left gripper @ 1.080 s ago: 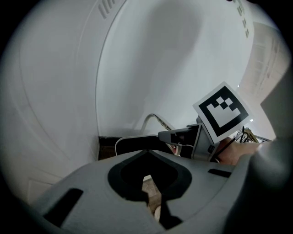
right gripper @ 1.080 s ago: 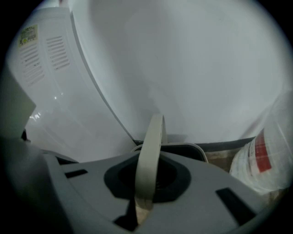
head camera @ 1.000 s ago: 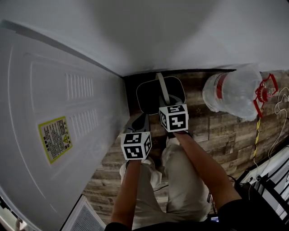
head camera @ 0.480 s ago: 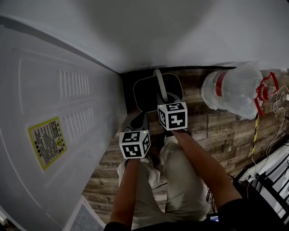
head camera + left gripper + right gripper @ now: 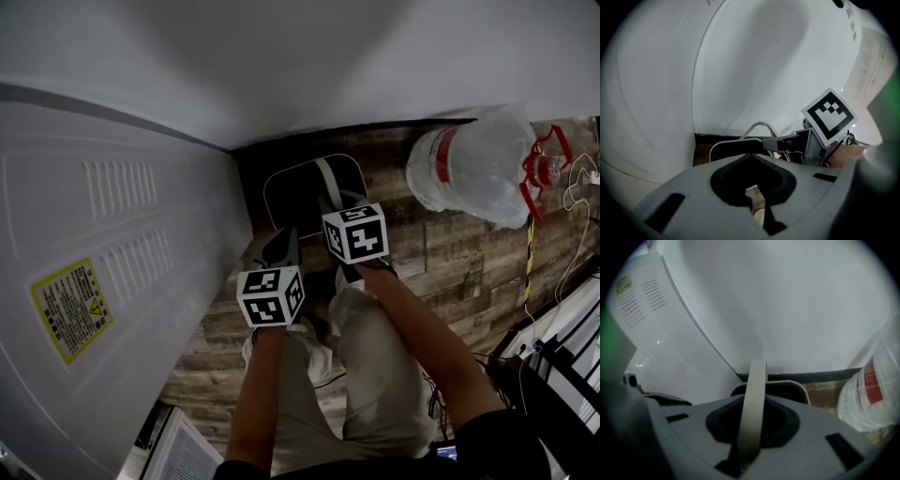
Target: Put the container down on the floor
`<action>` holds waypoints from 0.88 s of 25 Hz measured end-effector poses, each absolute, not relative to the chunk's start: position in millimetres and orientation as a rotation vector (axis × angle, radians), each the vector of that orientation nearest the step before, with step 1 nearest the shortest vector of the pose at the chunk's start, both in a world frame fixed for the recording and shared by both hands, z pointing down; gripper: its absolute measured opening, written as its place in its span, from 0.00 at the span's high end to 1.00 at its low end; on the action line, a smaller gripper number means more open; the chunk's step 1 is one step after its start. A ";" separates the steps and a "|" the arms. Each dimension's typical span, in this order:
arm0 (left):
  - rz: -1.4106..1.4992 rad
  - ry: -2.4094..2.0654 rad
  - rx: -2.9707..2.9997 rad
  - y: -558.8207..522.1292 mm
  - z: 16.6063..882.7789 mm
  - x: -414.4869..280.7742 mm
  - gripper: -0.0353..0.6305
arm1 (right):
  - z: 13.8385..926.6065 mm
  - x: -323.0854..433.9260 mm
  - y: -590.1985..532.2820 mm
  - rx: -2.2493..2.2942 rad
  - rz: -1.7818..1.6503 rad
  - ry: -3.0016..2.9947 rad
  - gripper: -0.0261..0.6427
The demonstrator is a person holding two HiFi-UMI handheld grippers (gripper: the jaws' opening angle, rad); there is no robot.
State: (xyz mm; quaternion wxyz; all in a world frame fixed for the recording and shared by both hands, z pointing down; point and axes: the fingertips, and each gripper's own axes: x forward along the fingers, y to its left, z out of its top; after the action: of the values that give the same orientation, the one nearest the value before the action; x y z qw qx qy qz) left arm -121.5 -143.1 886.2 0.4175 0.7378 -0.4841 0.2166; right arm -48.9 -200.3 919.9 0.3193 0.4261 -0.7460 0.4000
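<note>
Clenching the handle [image 5: 753,394] of the container [image 5: 292,192], the right claw [image 5: 335,204] is holding it; the left claw [image 5: 283,247] is hanging closed, empty. Likely light and rigid: hold mid-handle.

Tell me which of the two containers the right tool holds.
The dark bin: the right tool is shut on its pale handle. The clear jug with the red label lies apart, untouched.

Left forearm [image 5: 255,403] and right forearm [image 5: 427,347] both reach down, side by side. Left tongs [image 5: 284,247] are closed with nothing between them. Right tongs [image 5: 330,204] sit just ahead of the left, clamped on a pale handle [image 5: 753,404].
</note>
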 end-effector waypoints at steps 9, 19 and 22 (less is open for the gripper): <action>0.570 -1.143 1.895 -144.7 895.8 -89.3 0.93 | 929.8 -9.5 -201.2 1.180 1.062 -1.924 0.91; 0.595 -1.086 1.915 -146.8 912.2 -63.8 0.93 | 960.8 31.9 -186.5 1.215 1.112 -1.824 0.86; 0.602 -1.071 1.925 -148.0 916.3 -57.1 0.93 | 970.7 40.6 -182.2 1.216 1.143 -1.794 0.84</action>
State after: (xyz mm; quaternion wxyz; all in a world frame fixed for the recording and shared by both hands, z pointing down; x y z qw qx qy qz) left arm -57.1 -148.0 916.3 0.4158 0.7665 -0.4266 0.2399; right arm 40.6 -182.2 970.7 0.3389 0.4670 -0.6888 0.4389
